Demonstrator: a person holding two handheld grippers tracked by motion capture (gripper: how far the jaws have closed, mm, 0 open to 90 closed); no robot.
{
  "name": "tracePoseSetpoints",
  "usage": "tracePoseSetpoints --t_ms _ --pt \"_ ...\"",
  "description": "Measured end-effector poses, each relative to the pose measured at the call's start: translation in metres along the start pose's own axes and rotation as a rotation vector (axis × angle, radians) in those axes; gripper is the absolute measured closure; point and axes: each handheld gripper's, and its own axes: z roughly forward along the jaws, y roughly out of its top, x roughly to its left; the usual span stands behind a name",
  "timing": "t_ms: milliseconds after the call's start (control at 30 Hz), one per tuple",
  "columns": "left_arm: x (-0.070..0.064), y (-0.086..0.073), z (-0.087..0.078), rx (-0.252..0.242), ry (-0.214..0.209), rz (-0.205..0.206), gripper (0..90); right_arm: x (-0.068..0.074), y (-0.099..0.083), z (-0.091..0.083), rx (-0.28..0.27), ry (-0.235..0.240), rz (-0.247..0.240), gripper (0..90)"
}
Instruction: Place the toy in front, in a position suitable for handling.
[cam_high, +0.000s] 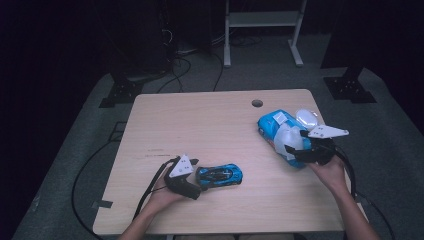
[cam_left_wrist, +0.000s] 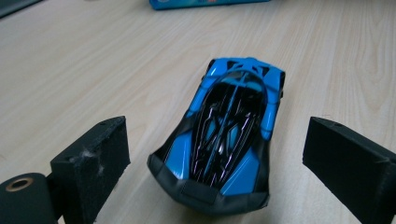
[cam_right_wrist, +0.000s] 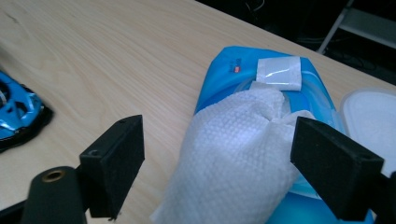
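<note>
Two grippers: in the high view the left gripper (cam_high: 192, 175) sat just left of a car (cam_high: 219, 175) near the front edge of the table (cam_high: 200, 125); the right gripper (cam_high: 302, 145) lay over a pack (cam_high: 274, 125) at the table's right edge.
High view, shapes: the car was low, glossy, blue and black; the pack was a soft blue pouch with a white wipe (cam_high: 289, 140) pulled up from it and a pale oval lid (cam_high: 306, 118) just behind it.
Left gripper view: the car (cam_left_wrist: 224, 135) stood on pale wood grain between the two black foam-faced jaws, its dark end nearest the camera; the jaws were wide, neither touching it.
Right gripper view: the wipe (cam_right_wrist: 233, 163), dimpled and crumpled, rose between the jaws from the shiny pack (cam_right_wrist: 266, 74) with its white tab (cam_right_wrist: 279, 73); the jaws were wide, the right one close against the wipe, contact unclear.
</note>
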Motion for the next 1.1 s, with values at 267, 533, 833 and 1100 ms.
tracePoseSetpoints --t_ms 267,533,833,1100 --pt "0.010 -0.010 0.006 0.081 0.006 -0.015 4.1 -0.008 -0.009 0.016 0.059 -0.056 0.020 42.7" --pt "0.013 -0.009 0.013 0.114 -0.070 -0.026 13.1 -0.007 -0.010 0.017 0.079 -0.082 -0.007 75.7" --pt "0.014 -0.007 0.019 0.152 -0.106 -0.011 19.5 -0.012 -0.007 0.008 0.056 -0.067 0.034 88.0" --pt "0.013 -0.001 0.024 0.178 -0.106 -0.001 19.6 -0.015 -0.001 -0.006 0.016 -0.030 0.080 88.4"
